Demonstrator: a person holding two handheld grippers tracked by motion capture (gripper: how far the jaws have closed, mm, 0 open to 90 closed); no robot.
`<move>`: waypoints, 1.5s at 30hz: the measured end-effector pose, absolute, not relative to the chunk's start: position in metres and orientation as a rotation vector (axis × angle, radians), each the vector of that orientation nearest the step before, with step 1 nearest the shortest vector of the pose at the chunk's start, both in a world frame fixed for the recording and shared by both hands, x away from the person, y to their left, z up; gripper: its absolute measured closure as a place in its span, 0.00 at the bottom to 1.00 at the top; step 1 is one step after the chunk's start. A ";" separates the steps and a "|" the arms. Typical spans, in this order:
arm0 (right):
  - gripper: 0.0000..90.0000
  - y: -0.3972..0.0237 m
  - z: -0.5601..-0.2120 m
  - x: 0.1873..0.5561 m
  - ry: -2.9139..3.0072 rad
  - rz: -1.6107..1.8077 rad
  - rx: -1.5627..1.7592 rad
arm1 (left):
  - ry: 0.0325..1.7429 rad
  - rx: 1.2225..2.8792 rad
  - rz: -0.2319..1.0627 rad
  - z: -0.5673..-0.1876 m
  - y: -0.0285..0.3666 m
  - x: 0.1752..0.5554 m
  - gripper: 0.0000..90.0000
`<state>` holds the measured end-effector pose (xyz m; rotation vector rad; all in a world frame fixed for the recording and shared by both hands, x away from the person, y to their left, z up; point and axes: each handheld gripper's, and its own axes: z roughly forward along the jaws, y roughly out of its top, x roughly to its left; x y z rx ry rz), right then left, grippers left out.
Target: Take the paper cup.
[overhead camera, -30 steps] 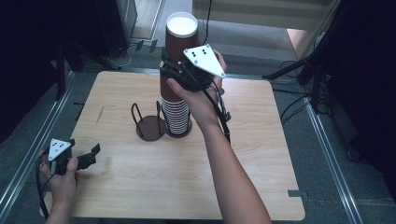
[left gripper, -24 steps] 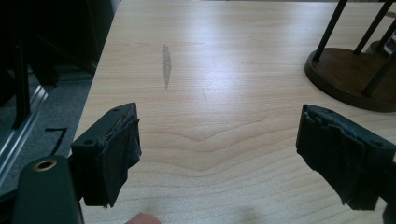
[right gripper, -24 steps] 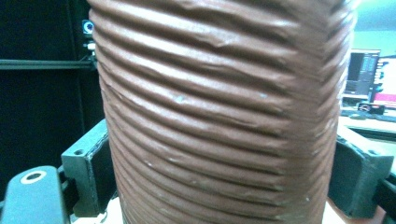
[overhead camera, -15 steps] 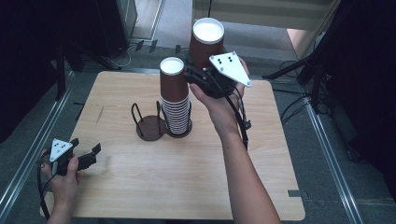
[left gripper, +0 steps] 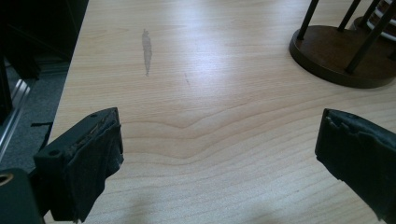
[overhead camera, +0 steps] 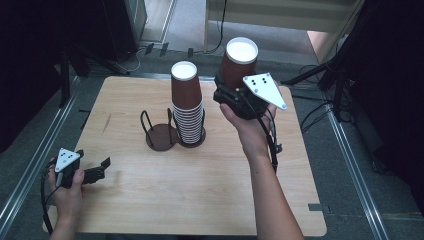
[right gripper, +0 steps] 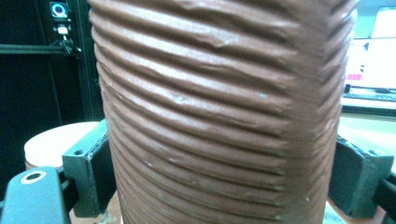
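Note:
A stack of upside-down brown ribbed paper cups (overhead camera: 187, 112) stands in one ring of a dark cup holder (overhead camera: 161, 135) at the table's middle. My right gripper (overhead camera: 231, 95) is shut on a single brown cup (overhead camera: 239, 62), held bottom-up in the air to the right of the stack. In the right gripper view the ribbed cup wall (right gripper: 219, 107) sits between both jaws, and the stack's white top (right gripper: 58, 142) shows low at left. My left gripper (overhead camera: 97, 170) rests open near the table's front left corner, with bare wood between its fingers (left gripper: 86, 161).
The wooden table (overhead camera: 150, 200) has a dark streak (left gripper: 146, 49) on its left part. The holder's empty ring with thin black posts (left gripper: 343, 58) lies ahead of the left gripper. Black stands and cables surround the table; metal rails run along both sides.
My right gripper has lifted the top cup off the stack and carried it to the right and a little lower. The left gripper has stayed in place.

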<state>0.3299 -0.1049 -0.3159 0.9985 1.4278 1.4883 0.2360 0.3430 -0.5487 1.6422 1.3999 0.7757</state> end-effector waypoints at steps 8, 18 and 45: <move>0.14 -0.118 -0.332 0.317 1.431 1.476 1.025 | 1.378 1.639 0.782 -0.544 0.337 0.237 0.02; 0.14 -0.127 -0.347 0.301 1.447 1.461 1.031 | 1.310 1.666 0.780 -0.533 0.314 0.243 0.00; 0.14 -0.141 -0.430 0.280 1.532 1.360 1.112 | 1.100 1.696 0.707 -0.494 0.255 0.257 0.00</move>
